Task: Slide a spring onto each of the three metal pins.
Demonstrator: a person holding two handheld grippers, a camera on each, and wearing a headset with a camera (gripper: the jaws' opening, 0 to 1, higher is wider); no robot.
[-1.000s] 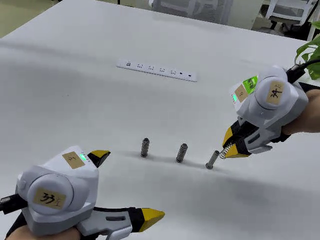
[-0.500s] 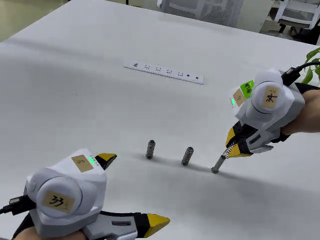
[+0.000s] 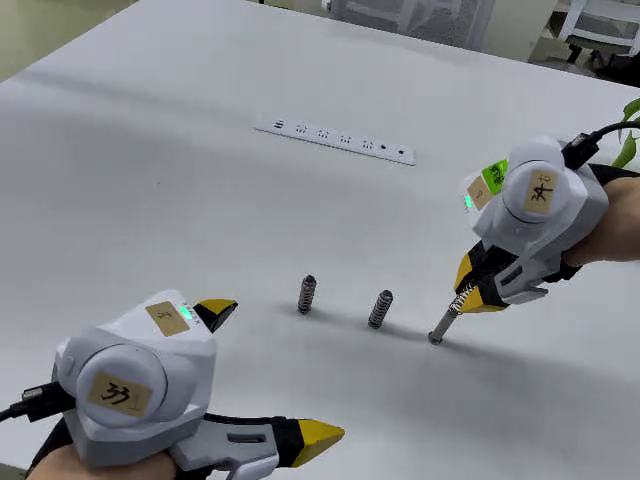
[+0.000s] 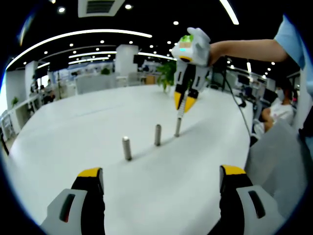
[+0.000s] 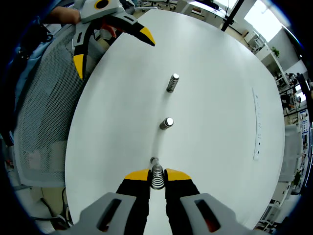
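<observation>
Three metal pins stand in a row on the white table [image 3: 150, 180]. The left pin [image 3: 307, 294] and the middle pin [image 3: 380, 309] each wear a spring. The right pin [image 3: 439, 326] leans, its shaft bare. My right gripper [image 3: 468, 300] is shut on a spring [image 3: 459, 298] whose lower end meets that pin's top. In the right gripper view the spring [image 5: 156, 175] sits between the yellow tips, with the pin's top [image 5: 154, 160] just beyond it. My left gripper [image 3: 270, 372] hovers open at the near left, well short of the pins, nothing between its fingers [image 4: 90, 176].
A white power strip [image 3: 335, 140] lies on the table beyond the pins. Green plant leaves [image 3: 630, 115] reach in at the right edge. A mesh chair [image 5: 44, 122] stands by the table's near side. Bare tabletop lies between my left gripper and the pins.
My right gripper has shifted slightly and brought the spring's lower end from beside the right pin onto its top. The left gripper stays open and in place; the head camera drifted.
</observation>
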